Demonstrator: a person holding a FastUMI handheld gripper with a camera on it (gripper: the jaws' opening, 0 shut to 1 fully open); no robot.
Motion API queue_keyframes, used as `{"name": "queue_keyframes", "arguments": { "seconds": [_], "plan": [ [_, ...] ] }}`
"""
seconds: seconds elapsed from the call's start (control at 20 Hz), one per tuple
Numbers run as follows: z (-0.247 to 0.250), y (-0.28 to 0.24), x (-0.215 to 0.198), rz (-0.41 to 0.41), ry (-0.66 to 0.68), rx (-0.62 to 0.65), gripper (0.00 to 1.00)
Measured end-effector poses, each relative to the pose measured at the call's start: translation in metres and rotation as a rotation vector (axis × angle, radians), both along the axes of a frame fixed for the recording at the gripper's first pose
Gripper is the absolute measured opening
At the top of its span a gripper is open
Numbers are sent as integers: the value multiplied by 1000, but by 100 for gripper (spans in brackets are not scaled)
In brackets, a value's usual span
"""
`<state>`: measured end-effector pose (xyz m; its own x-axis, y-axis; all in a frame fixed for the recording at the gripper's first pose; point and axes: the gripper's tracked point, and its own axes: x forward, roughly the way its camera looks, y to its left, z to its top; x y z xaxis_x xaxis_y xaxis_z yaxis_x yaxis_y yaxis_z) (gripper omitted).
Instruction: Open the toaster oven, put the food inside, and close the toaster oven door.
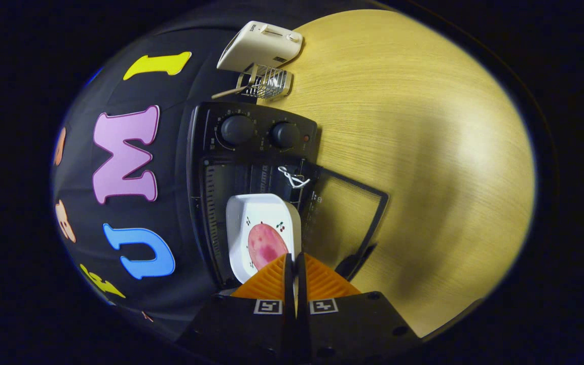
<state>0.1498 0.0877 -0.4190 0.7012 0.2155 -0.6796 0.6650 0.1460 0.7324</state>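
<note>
A black toaster oven [251, 152] is seen with its cavity open toward the gripper and its glass door [345, 218] dropped flat onto the wooden table [424, 152], the door lying to the right of the cavity in this turned view. A white tray [251, 218] carrying a pink slice of food [265, 244] is held at the cavity mouth, its near rim pinched between the fingers of the gripper [294, 266], which are drawn close together on that edge. The tray's long axis is judged to run straight ahead from the fingertips into the oven, with its far end already pointed at the interior and the two control knobs [261, 133] beyond it. A string loop [292, 177] is tied at the door's hinge side, just past the tray's far corner. Farther off, a wire rack [266, 83] and a white toaster [261, 45] are set on the table. The push inward appears to be what remains before the door is raised.
</note>
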Motion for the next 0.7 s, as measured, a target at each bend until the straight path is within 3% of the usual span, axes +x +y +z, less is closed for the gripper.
{"name": "queue_keyframes", "arguments": {
  "seconds": [0.45, 0.7],
  "plan": [
    [-32, 27, 73, -226, 1, 11, 5],
    [-37, 33, 96, -277, -12, 20, 7]
  ]
}}
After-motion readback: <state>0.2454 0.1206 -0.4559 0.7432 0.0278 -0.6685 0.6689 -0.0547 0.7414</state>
